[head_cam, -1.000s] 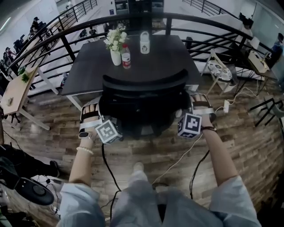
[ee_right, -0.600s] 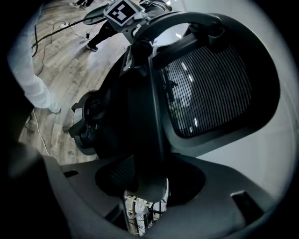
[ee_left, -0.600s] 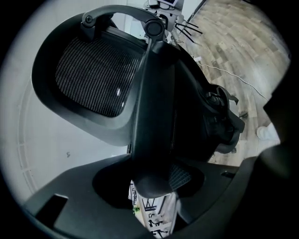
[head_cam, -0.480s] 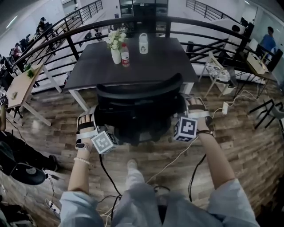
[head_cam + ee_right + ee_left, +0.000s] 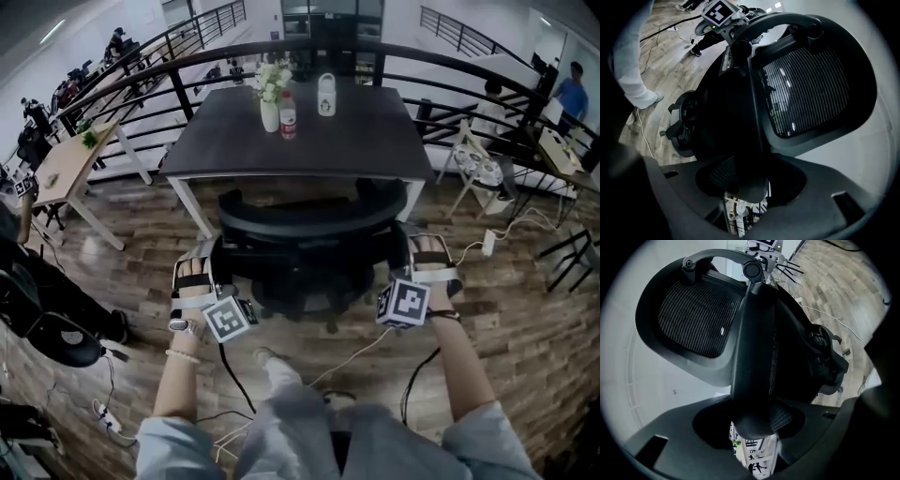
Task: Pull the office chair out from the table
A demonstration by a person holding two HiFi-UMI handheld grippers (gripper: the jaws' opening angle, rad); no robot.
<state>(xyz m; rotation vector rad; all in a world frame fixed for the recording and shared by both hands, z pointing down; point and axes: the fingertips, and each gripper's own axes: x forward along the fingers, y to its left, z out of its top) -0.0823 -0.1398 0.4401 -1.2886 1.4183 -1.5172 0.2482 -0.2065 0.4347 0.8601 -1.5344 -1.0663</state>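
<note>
The black mesh office chair (image 5: 305,239) stands just in front of the dark table (image 5: 225,155), its backrest towards me. My left gripper (image 5: 214,267) is shut on the backrest's left edge and my right gripper (image 5: 410,258) on its right edge. In the left gripper view the backrest frame (image 5: 754,357) runs down between the jaws of the left gripper (image 5: 754,425), with the mesh to its left. The right gripper view mirrors this: the frame edge (image 5: 747,140) sits inside the right gripper (image 5: 745,185), and the left gripper's marker cube shows across the chair.
On the table stand a vase of flowers (image 5: 270,98), a bottle (image 5: 289,120) and a white container (image 5: 326,94). A curved black railing (image 5: 141,80) runs behind. Cables (image 5: 375,342) lie on the wood floor by my legs. A folding chair (image 5: 473,164) stands at the right, a wooden table (image 5: 70,169) at the left.
The chair has rolled back from under the table towards me, with both grippers holding its backrest. A gap of floor now shows between the seat and the table's edge.
</note>
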